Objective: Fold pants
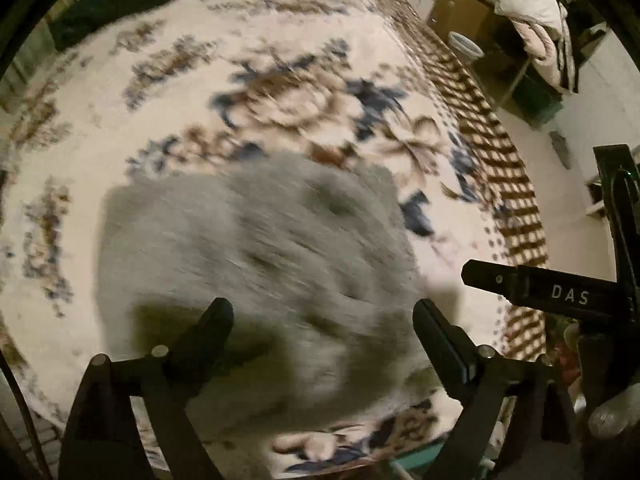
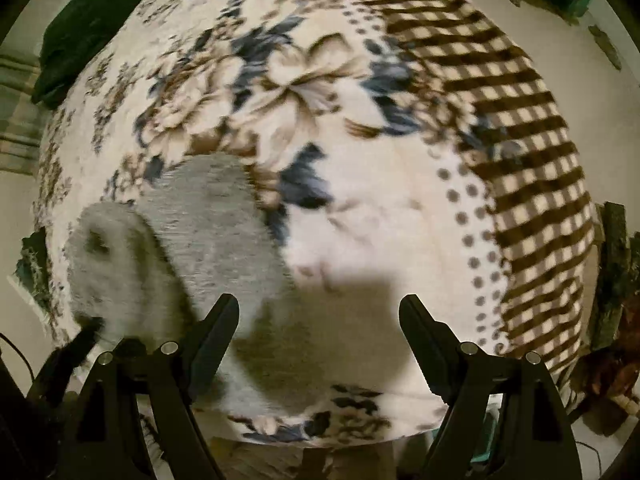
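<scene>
The grey pants (image 1: 256, 264) lie bunched in a compact heap on the floral blanket (image 1: 120, 128), on the near part of the bed; the heap is blurred in both views, so its folds cannot be read. The left tool (image 1: 322, 322) hangs directly above the near edge of the pants, fingers spread wide, nothing between them and no pad touching the cloth. The right tool (image 2: 319, 318) hangs just to the right of the pants, over bare blanket, its fingers likewise spread wide and empty; in its view the pants (image 2: 176, 248) sit beyond its left finger. A black bar of the right tool, lettered "DAS", shows to the right of the pants in the left wrist view. Further right of the pants the blanket turns to a brown checked border (image 2: 528, 152). A dark green cloth (image 2: 92, 12) lies at the far left corner of the bed, well apart from the pants.
</scene>
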Demonstrator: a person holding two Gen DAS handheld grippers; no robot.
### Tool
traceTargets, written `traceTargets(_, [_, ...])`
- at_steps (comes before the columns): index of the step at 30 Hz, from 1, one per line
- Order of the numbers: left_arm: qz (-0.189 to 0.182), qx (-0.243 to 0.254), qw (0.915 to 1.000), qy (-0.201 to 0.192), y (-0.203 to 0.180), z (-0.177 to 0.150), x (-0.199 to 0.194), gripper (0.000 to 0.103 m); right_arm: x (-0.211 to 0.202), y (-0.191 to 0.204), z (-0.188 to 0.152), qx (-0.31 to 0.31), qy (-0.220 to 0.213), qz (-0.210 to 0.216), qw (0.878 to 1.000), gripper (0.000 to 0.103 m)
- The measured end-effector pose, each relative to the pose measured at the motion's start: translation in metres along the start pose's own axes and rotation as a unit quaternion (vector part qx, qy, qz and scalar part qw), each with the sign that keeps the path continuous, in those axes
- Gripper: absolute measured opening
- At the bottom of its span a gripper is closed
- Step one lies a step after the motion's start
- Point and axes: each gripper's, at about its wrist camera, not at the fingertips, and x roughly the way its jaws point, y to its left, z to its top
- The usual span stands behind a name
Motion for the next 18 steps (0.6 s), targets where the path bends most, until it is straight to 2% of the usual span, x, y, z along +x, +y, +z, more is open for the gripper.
traceTargets(2, [0.015,-0.016,0.9997,-0.013,0.015,0.000,-0.016,0.093,-0.002,0.012,0.002,-0.007,0.003,0.020,1.000,0.085])
traceTargets(4, [0.046,-0.048,0.9974,-0.027,0.042,-0.003,-0.033,0.094,-0.001,0.028,0.004,-0.016,0.007,0.056,0.998,0.090])
traceTargets(6, [0.071,-0.088,0.9933,-0.025,0.077,-0.009,-0.040,0.094,0.003,0.048,0.005,-0.027,0.014,0.093,0.995,0.093])
traceTargets(8, [0.106,-0.111,0.9880,-0.015,0.103,-0.015,-0.039,0.094,0.011,0.068,0.008,-0.039,0.019,0.113,0.993,0.093])
traceTargets(10, [0.145,-0.128,0.9812,0.005,0.132,-0.021,-0.031,0.094,0.023,0.092,0.011,-0.056,0.023,0.123,0.991,0.093])
traceTargets(14, [0.173,-0.149,0.9733,0.023,0.164,-0.027,-0.020,0.094,0.050,0.133,0.011,-0.112,0.046,0.096,0.988,0.093])
traceTargets(16, [0.176,-0.153,0.9721,0.025,0.171,-0.028,-0.017,0.094,0.062,0.145,0.008,-0.131,0.058,0.081,0.986,0.075])
traceTargets(17, [0.173,-0.156,0.9721,0.025,0.173,-0.027,-0.017,0.094,0.060,0.147,0.004,-0.135,0.046,0.070,0.987,0.044])
traceTargets(18, [0.170,-0.157,0.9725,0.025,0.172,-0.026,-0.017,0.094,0.058,0.147,0.001,-0.139,0.039,0.063,0.988,0.034])
